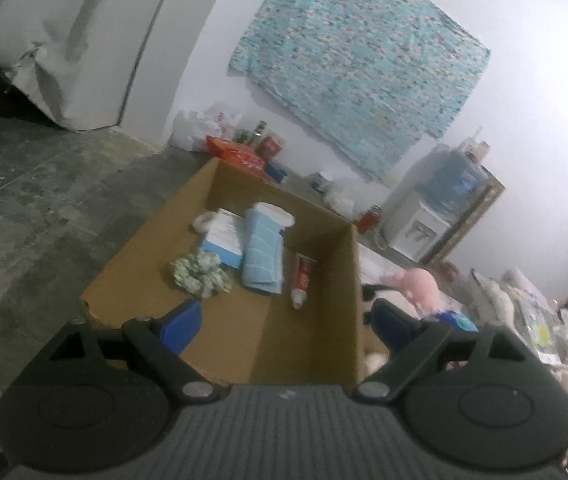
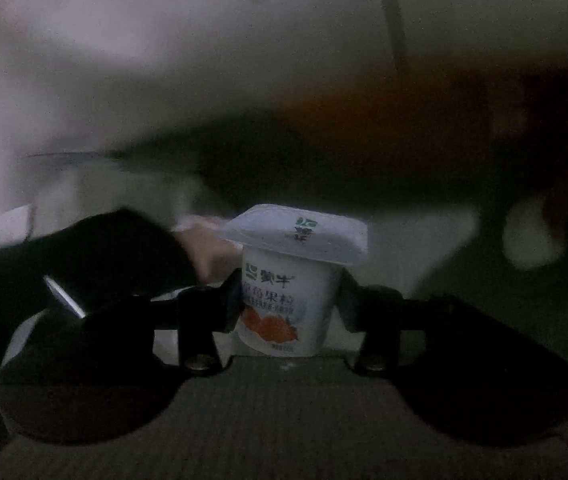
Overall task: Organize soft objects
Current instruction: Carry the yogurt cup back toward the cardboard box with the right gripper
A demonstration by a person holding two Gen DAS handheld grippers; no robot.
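black tongs (blue pads), ribbed grey housing

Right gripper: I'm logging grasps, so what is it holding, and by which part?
The right gripper holds a yogurt cup upright, its fingers pressing opposite sides of the cup's body below the foil lid.

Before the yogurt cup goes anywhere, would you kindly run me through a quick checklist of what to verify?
1. Right hand-held gripper pads clamp the yogurt cup: ok.
2. Cup lid sealed: ok.
3. Cup upright in grip: ok.
4. Left hand-held gripper open, empty: ok.
5. Free floor in cardboard box: ok.
6. Right view sharp enough to judge surroundings: not ok, dark and blurred.
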